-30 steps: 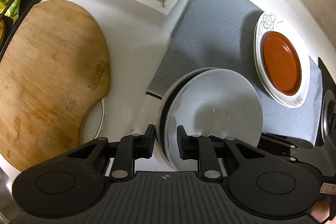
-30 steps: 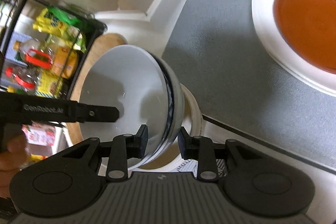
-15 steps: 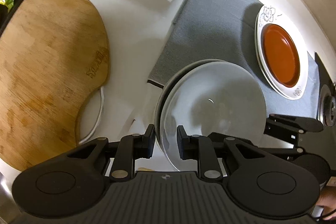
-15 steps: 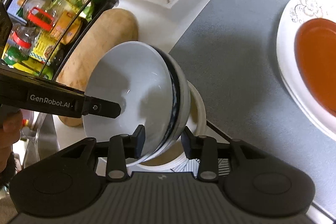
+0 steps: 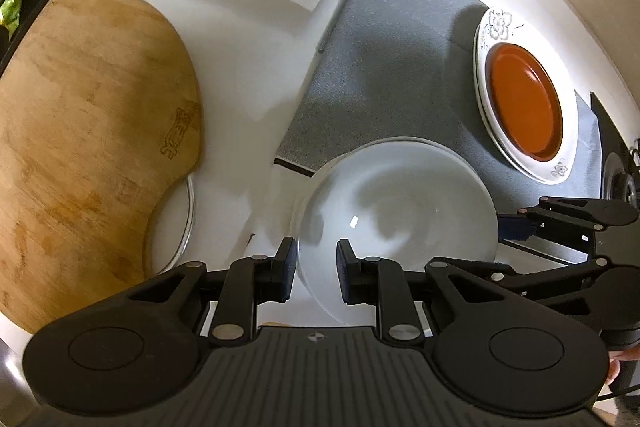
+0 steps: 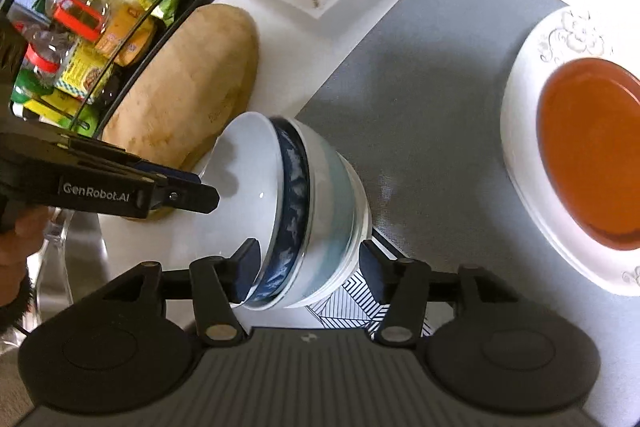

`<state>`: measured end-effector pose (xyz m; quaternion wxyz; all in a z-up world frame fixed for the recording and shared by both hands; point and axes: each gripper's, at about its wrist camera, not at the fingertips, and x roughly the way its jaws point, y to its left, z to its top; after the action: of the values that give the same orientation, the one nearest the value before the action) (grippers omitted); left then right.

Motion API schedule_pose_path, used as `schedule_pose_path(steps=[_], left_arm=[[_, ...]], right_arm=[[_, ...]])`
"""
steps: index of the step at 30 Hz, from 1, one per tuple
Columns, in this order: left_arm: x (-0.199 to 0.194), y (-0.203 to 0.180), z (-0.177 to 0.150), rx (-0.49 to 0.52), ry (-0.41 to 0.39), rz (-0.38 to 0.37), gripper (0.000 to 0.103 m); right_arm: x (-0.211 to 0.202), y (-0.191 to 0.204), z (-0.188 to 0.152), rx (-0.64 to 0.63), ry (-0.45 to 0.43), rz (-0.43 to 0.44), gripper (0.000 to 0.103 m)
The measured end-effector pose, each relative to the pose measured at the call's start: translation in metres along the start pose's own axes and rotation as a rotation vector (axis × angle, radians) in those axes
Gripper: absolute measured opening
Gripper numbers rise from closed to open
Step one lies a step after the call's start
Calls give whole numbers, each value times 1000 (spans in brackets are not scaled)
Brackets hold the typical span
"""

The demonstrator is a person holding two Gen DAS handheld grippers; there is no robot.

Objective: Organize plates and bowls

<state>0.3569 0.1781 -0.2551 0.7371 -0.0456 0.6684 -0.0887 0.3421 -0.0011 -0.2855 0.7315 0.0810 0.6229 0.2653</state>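
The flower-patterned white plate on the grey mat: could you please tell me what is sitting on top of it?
A smaller orange-brown plate rests centred on the white plate, leaving only the flowered rim showing. The white plate's middle is covered, and whether another plate lies beneath it is unclear.

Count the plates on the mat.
2 show: an orange plate resting on a white floral plate, on the right of the mat. The white rim looks doubled, so another may lie underneath.
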Motion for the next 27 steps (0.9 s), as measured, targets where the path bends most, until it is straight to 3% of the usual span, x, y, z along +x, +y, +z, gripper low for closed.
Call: schedule_pose_path(steps=[4,9,11,13,15,24,27], left_arm=[[4,2,1,-18,15,-7,23],[5,4,0,-20,14,-14,23],[7,6,0,-27,16,-14,23],[8,7,-1,-34,20,-15,23],[8,8,-1,-35,19,-19,23],[10,8,-3,-61,15,-27,23],[-6,9,1,-59,-44,-39,23]], right_arm=[[-3,8,0,-47,-8,-35,61],[-24,8,4,-89,-85,-74,61],[-23,6,5,-102,-94,-90,56],[-22,4,5,-92,-104,-49,25],[-19,5,4,-123,-123,-70,19],[-4,-15,7,-17,-134,-19,14],[-11,-2,10,-80,-193,-46,15]])
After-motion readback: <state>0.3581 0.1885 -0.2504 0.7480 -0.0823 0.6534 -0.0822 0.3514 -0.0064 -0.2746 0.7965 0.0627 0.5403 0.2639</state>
